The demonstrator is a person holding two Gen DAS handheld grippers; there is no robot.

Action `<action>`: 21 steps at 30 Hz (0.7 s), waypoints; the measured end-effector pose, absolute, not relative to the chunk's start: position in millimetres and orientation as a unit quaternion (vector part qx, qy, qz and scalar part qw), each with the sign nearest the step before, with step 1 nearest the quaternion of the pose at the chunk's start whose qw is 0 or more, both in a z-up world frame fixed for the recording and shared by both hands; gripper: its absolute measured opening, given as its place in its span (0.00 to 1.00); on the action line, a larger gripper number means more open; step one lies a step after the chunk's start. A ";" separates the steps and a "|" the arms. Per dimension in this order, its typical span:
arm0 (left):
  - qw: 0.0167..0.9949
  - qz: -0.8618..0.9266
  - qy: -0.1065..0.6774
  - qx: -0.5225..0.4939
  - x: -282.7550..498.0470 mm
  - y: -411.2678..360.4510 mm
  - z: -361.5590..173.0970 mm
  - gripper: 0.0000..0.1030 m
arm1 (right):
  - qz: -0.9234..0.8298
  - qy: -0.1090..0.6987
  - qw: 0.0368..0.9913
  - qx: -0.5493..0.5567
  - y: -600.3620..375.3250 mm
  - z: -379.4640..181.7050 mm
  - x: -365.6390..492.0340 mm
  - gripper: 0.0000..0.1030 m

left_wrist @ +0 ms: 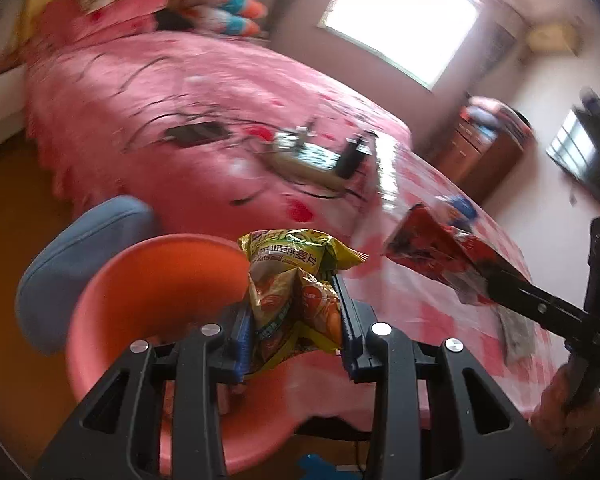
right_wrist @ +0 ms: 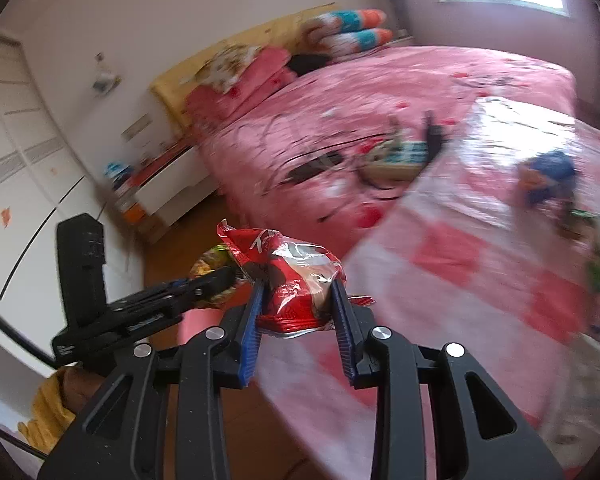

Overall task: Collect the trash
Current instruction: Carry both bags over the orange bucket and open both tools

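1. The left tool [left_wrist: 296,312] holds a crumpled yellow snack packet [left_wrist: 296,280] above a round pink plastic stool [left_wrist: 160,300], near the camera.
2. A blue cushioned stool [left_wrist: 72,256] stands just left of the pink one.
3. The right tool [right_wrist: 300,304] holds a red foil wrapper [right_wrist: 296,276] over the near edge of the checked plastic-covered counter [right_wrist: 480,260].
4. The pink-quilted bed [left_wrist: 180,92] lies beyond both.
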State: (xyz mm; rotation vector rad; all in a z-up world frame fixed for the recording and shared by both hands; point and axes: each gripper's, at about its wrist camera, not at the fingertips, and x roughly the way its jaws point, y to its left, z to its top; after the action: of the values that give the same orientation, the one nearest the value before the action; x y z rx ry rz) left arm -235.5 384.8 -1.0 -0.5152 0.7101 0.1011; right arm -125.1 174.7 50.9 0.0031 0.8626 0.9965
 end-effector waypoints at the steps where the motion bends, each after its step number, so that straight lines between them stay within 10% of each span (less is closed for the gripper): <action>1: 0.902 0.057 0.344 -0.254 -238.0 391.8 -4.6 0.36 | 0.471 0.400 0.786 -0.006 187.2 50.6 -127.8 0.33; 4: 0.890 0.096 0.353 -0.272 -245.5 413.1 -23.1 0.39 | 0.493 0.414 0.765 -0.010 217.9 43.8 -130.4 0.35; 7: 0.875 0.138 0.371 -0.280 -250.5 426.5 -37.7 0.64 | 0.493 0.432 0.755 0.010 228.5 34.1 -126.3 0.65; 11: 0.869 0.165 0.368 -0.286 -257.0 439.7 -43.3 0.76 | 0.475 0.438 0.763 0.028 214.0 31.4 -124.5 0.80; 21: 0.867 0.165 0.370 -0.291 -250.8 434.0 -39.5 0.80 | 0.400 0.386 0.832 0.006 158.6 38.9 -127.7 0.90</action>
State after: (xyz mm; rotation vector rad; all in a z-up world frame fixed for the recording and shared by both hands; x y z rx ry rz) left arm -250.8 434.0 -39.5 -0.6095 0.7757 0.3454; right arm -127.7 158.6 38.9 0.0131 0.8175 0.8476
